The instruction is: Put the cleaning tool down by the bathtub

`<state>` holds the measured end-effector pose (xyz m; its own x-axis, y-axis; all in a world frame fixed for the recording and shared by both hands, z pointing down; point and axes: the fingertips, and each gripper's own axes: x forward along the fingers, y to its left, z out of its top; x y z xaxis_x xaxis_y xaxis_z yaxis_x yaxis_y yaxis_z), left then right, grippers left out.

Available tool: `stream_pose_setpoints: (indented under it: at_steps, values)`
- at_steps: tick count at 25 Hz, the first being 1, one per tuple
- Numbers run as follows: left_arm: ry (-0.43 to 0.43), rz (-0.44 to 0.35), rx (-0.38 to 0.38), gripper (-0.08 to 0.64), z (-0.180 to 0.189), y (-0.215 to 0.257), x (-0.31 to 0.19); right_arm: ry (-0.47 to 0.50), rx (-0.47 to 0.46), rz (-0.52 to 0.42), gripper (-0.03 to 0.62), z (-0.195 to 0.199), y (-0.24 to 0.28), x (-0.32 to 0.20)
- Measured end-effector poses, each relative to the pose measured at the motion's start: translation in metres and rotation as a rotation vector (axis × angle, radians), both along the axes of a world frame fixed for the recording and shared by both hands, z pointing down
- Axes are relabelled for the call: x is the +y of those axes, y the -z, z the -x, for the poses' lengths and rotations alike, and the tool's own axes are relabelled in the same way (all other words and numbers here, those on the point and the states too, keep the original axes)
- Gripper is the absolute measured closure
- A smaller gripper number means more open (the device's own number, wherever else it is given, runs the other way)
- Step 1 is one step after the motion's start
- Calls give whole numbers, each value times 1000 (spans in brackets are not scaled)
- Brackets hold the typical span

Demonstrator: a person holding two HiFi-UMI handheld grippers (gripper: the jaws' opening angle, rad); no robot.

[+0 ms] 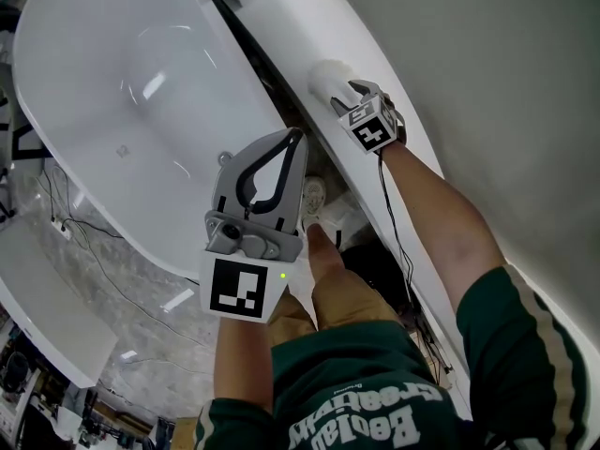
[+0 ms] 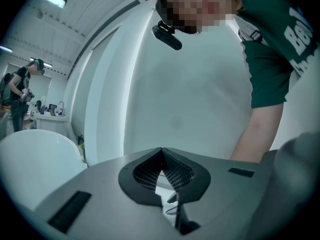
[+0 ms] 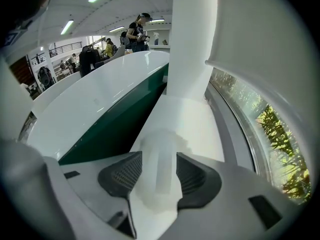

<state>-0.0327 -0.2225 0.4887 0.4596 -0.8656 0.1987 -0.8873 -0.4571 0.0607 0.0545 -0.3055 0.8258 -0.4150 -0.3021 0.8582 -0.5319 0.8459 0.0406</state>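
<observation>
Right gripper (image 3: 157, 173): jaws closed onto the white cleaning tool (image 3: 157, 154), gripping both sides.
Cleaning tool location: over the white ledge (image 1: 281, 17) along the bathtub (image 1: 112, 82) rim; contact with the ledge not discernible.
Left gripper (image 2: 161, 152): jaws closed tip to tip, holding nothing.

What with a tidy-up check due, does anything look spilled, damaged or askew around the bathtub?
Nothing serious stands out. The bathtub looks intact, with no spill visible. The right gripper holds the white cleaning tool beside it. Only loose cables trail over the floor by the tub.
</observation>
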Motion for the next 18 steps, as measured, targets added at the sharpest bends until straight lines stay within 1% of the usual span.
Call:
stream_pose_setpoints:
  at_steps: [4, 8, 11, 18]
  values:
    - [-12, -12, -8, 560, -4, 14, 2, 8, -13, -2, 373, -2, 13, 6]
    - [-28, -26, -20, 560, -8, 35, 6, -10, -37, 2, 373, -2, 35, 15]
    - [-41, -35, -30, 560, -13, 46, 8, -12, -62, -17, 373, 0, 53, 19]
    - [-48, -36, -15, 560, -20, 69, 12, -35, -134, -63, 373, 2, 104, 24]
